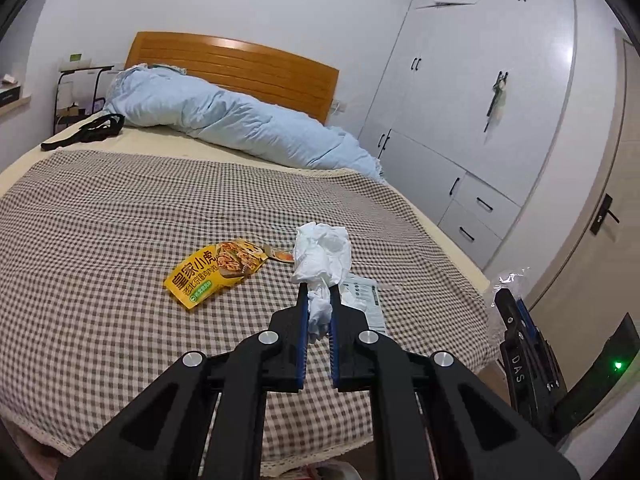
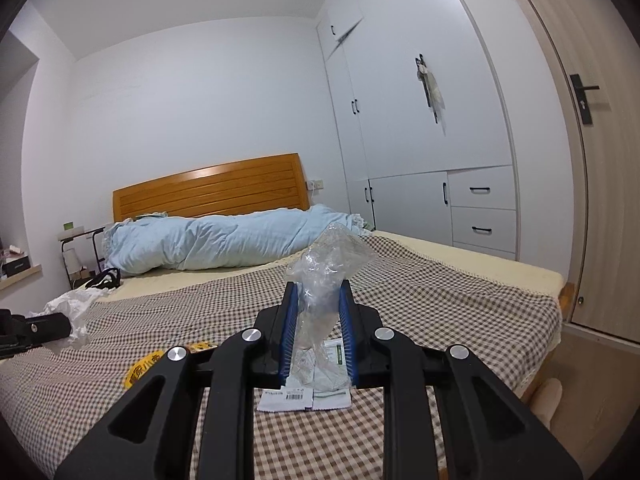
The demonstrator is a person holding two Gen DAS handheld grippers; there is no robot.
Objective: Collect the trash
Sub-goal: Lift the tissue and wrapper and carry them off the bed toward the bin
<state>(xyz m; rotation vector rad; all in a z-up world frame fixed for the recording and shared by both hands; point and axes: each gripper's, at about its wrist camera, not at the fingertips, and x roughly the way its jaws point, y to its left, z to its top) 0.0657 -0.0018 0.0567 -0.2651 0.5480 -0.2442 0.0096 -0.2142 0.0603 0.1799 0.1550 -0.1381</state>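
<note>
With the left gripper [image 1: 320,292] pinching a crumpled tissue [image 1: 320,256] and the right gripper [image 2: 318,292] clamping clear plastic wrap [image 2: 328,264] above the bed [image 1: 100,208], both likely need binning before the yellow snack packet [image 1: 214,270].

We see the left gripper [image 1: 319,294]: matte black plastic linkage, two angled arms per side with triangular cutouts. Four round silver pivot screws across the top. Fingers [image 1: 303,312] are black outside with blue ribbed pads inside. The right gripper [image 2: 318,294] is the same build: black linkage, four silver screws, blue ridged pads on black fingers [image 2: 289,312]. From the left wrist camera, the right unit's side shows white "DAS" lettering down the black body, small screws, a blue pad edge and a lit green LED.
</note>
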